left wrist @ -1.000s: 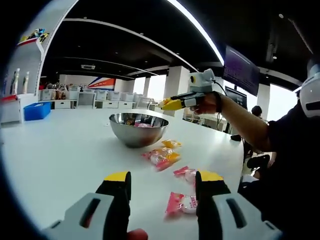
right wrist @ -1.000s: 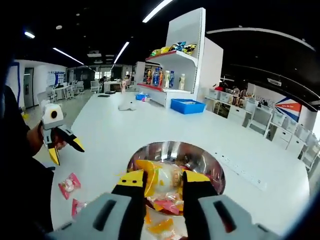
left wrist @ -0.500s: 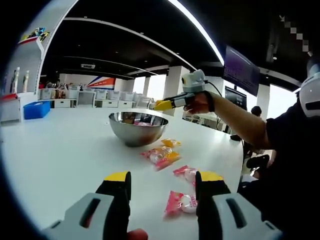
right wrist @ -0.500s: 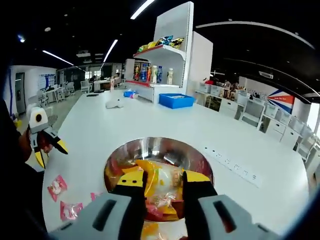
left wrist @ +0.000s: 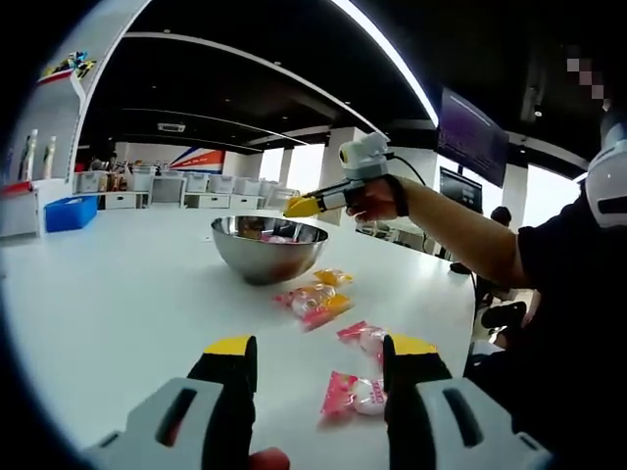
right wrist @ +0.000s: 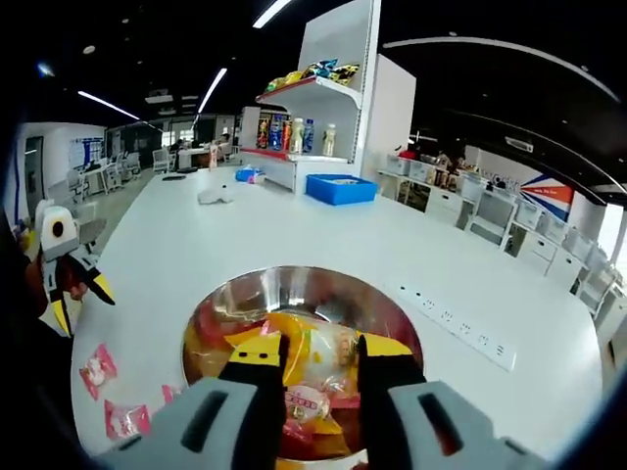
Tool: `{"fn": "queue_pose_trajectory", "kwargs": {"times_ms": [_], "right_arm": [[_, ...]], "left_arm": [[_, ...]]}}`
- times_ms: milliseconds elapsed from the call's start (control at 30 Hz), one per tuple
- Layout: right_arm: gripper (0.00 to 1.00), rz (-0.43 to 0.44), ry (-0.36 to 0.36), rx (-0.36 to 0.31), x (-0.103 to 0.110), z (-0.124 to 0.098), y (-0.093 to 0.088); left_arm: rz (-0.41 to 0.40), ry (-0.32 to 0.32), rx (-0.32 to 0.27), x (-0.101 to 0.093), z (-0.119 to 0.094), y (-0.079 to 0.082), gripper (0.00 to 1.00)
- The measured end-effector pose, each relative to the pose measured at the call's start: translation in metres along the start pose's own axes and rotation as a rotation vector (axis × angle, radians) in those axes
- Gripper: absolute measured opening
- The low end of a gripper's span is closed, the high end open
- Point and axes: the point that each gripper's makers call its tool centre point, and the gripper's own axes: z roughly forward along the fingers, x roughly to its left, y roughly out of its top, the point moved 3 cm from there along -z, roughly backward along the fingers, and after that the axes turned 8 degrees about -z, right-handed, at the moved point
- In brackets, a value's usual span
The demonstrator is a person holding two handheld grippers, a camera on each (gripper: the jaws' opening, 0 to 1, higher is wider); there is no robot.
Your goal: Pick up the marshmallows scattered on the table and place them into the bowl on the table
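Note:
The steel bowl (left wrist: pixel 269 250) stands mid-table with several marshmallow packets in it (right wrist: pixel 294 397). My right gripper (right wrist: pixel 320 351) hovers over the bowl's middle (right wrist: pixel 392 304), its jaws narrow on a yellow-white marshmallow packet (right wrist: pixel 315 345); from the other side it (left wrist: pixel 304 205) hangs above the bowl's near rim. My left gripper (left wrist: pixel 321 351) is open and low over the table, with a pink packet (left wrist: pixel 355 395) lying on the table between its jaws. More packets lie loose: a pink one (left wrist: pixel 362 335), an orange-pink pair (left wrist: pixel 315 302) and a yellow one (left wrist: pixel 336 278).
A person's arm and dark sleeve (left wrist: pixel 490 250) reach in from the right. A blue bin (left wrist: pixel 72 214) and a white shelf unit with bottles (right wrist: pixel 323 127) stand far back. A power strip (right wrist: pixel 460 328) lies beyond the bowl. Pink packets (right wrist: pixel 95 370) lie left of the bowl.
My right gripper has moved further over the bowl, from its rim toward its middle, keeping the same jaw gap. The left gripper has stayed in place.

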Motion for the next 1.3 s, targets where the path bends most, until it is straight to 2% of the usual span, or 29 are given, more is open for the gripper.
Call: {"fn": "queue_pose_trajectory", "kwargs": {"times_ms": [300, 433, 600, 1000, 1300], "right_arm": [[0.3, 0.003, -0.006, 0.004, 0.0, 0.002, -0.001], [0.42, 0.019, -0.006, -0.028, 0.003, 0.003, 0.003], [0.44, 0.033, -0.006, -0.051, 0.003, 0.002, 0.006], [0.44, 0.041, -0.019, -0.073, 0.005, -0.009, 0.002], [0.41, 0.081, -0.051, -0.158, 0.013, -0.03, 0.005]], "left_arm": [[-0.001, -0.004, 0.002, 0.0, 0.001, -0.001, 0.52], [-0.002, -0.003, 0.003, 0.0, 0.001, -0.001, 0.52], [-0.002, -0.001, 0.004, 0.001, 0.0, -0.001, 0.52], [-0.002, -0.002, 0.006, 0.0, 0.001, -0.002, 0.52], [0.003, -0.009, 0.008, -0.002, 0.003, -0.001, 0.52]]}}
